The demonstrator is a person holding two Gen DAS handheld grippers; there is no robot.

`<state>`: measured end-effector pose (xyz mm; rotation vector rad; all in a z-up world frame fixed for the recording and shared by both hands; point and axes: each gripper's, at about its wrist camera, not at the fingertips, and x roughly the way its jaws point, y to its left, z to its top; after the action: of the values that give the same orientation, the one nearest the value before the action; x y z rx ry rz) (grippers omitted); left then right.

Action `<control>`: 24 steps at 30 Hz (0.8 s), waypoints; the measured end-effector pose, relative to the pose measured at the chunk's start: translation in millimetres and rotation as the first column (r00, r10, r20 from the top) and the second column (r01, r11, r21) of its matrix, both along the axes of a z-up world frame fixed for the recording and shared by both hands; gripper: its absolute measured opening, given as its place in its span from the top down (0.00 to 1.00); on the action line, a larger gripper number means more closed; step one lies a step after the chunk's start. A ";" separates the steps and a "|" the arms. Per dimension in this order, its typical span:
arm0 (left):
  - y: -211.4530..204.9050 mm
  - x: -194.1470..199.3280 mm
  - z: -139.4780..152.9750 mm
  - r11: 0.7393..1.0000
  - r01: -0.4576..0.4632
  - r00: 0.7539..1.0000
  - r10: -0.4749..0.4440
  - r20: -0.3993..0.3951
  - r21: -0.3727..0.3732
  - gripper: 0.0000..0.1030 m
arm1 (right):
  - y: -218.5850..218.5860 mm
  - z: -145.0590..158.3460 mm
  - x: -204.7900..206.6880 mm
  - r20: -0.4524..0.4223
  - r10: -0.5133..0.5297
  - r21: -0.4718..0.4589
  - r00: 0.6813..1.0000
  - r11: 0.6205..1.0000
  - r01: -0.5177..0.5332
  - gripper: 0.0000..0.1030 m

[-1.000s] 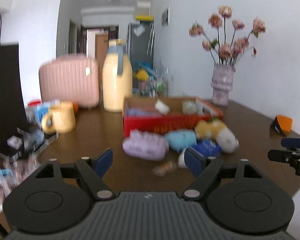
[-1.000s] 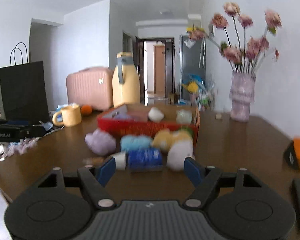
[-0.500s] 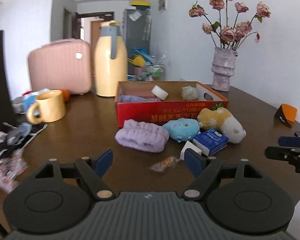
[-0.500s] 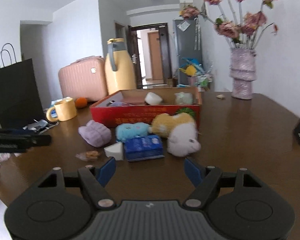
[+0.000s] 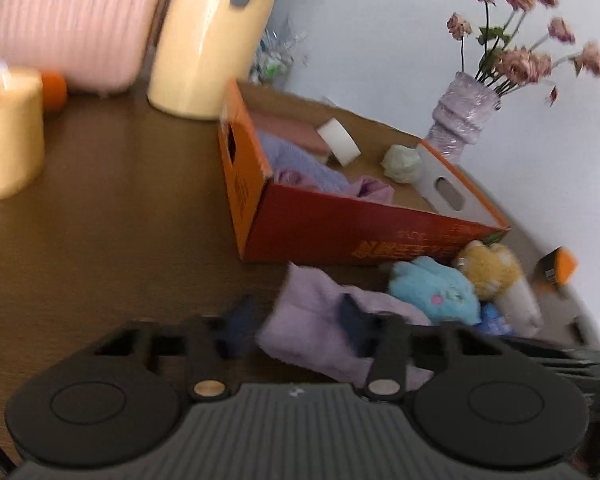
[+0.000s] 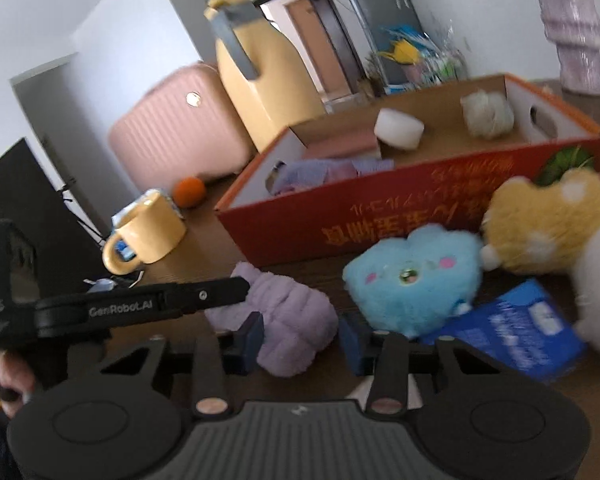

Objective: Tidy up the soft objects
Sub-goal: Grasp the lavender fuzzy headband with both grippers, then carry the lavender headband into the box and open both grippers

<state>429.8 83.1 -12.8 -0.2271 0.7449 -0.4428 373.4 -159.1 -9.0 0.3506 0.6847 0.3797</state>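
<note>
A fluffy purple headband point(image 5: 312, 308) lies on the brown table in front of the red cardboard box point(image 5: 340, 232). My left gripper point(image 5: 296, 320) straddles its left end and its jaws are closing; the right pad sinks into the pile, the left pad sits at its edge. My right gripper point(image 6: 302, 338) straddles the headband point(image 6: 288, 304) from the near side, also closing, with a gap at its right pad. Beside it lie a blue plush point(image 6: 412, 276) and a yellow and white plush point(image 6: 548, 216). The box point(image 6: 380, 220) holds purple and pink cloth, a white roll and a pale ball.
A blue packet point(image 6: 520, 328) lies by the plushes. Behind the box stand a yellow jug point(image 6: 260, 72), a pink case point(image 6: 172, 136), a yellow mug point(image 6: 148, 232), an orange point(image 6: 189, 192) and a vase of flowers point(image 5: 464, 116). A black bag point(image 6: 20, 188) stands at left.
Both grippers have swung forward and down to the purple headband and tilted. Their jaws, wide apart before, have narrowed around it.
</note>
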 end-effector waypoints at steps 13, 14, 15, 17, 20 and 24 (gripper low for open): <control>7.0 -27.1 6.9 0.999 -0.041 0.999 0.040 -0.019 -0.032 0.87 | 9.1 7.0 -17.2 0.061 0.043 -0.033 0.997 0.999 -0.041 0.81; 5.0 -42.4 14.0 0.998 -0.047 0.999 0.047 0.007 -0.034 0.87 | 7.4 13.8 -27.7 0.092 0.059 -0.049 0.994 0.997 -0.054 0.81; 3.5 -56.4 20.5 0.998 -0.052 0.998 0.054 0.028 -0.042 0.87 | 4.2 20.6 -40.0 0.124 0.077 -0.069 0.989 0.995 -0.068 0.81; -2.4 -90.5 34.5 0.995 -0.057 0.996 0.063 0.066 -0.085 0.87 | -7.7 34.3 -68.4 0.171 0.110 -0.098 0.979 0.991 -0.094 0.81; -17.1 -133.2 48.6 0.990 -0.045 0.993 0.059 0.102 -0.136 0.87 | -31.4 48.5 -109.5 0.211 0.138 -0.114 0.968 0.987 -0.115 0.81; -50.7 -168.5 58.1 0.988 0.003 0.993 0.016 0.117 -0.157 0.87 | -68.0 54.5 -150.8 0.229 0.109 -0.105 0.967 0.991 -0.087 0.81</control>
<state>261.3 32.4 45.3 -0.3482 0.5935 -0.5048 222.7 -227.1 45.5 0.1785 0.4874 0.4734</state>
